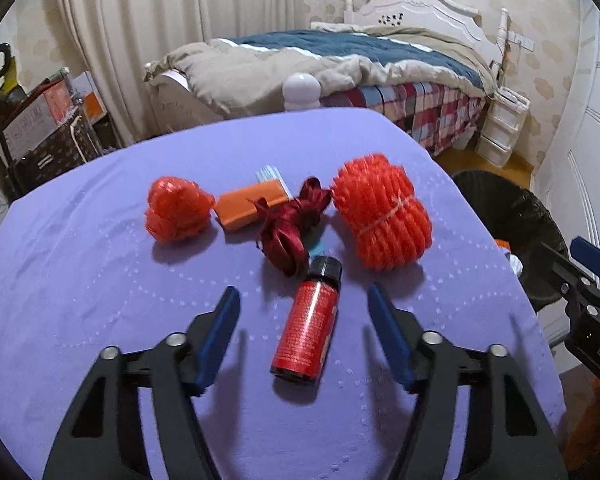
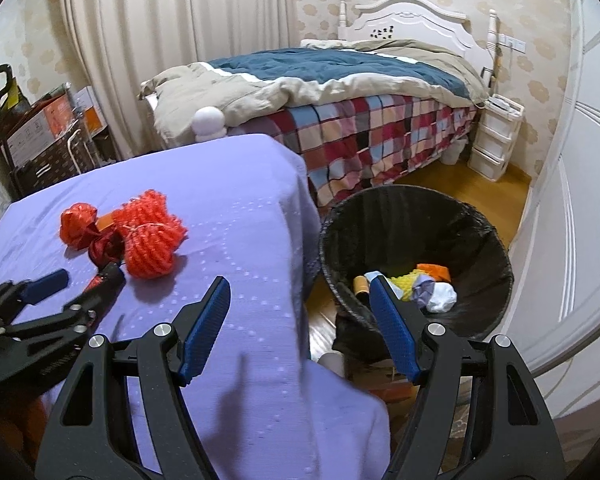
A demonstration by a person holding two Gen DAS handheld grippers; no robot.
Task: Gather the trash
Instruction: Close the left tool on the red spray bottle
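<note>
A table [image 1: 100,280] draped in a lilac quilted cloth carries the remaining trash. Beside its right edge on the wooden floor stands a round bin lined with a black plastic bag [image 2: 420,220]; inside lie a crumpled white wad [image 2: 444,296], yellow and orange scraps, and a small brown-capped cylinder.

On the table, largest first: a bundled roll of orange-red plastic netting [image 1: 384,220], a smaller crumpled ball of the same netting [image 1: 178,210], a flat orange cardboard box [image 1: 248,204], a tangle of dark red ribbon [image 1: 292,224] lying over the box's end, and a small red-labelled bottle with a black cap [image 1: 308,328] lying on its side, nearest the camera.

The left tongs [image 1: 302,300] hang partly open just over the bottle, one blue pad on each side, neither touching it. The right tongs [image 2: 300,292] stand wide apart and hold nothing, straddling the table's edge and the bin.

Only the right wrist view shows the bin's contents; only the left wrist view shows the whole bottle and the box clearly.
</note>
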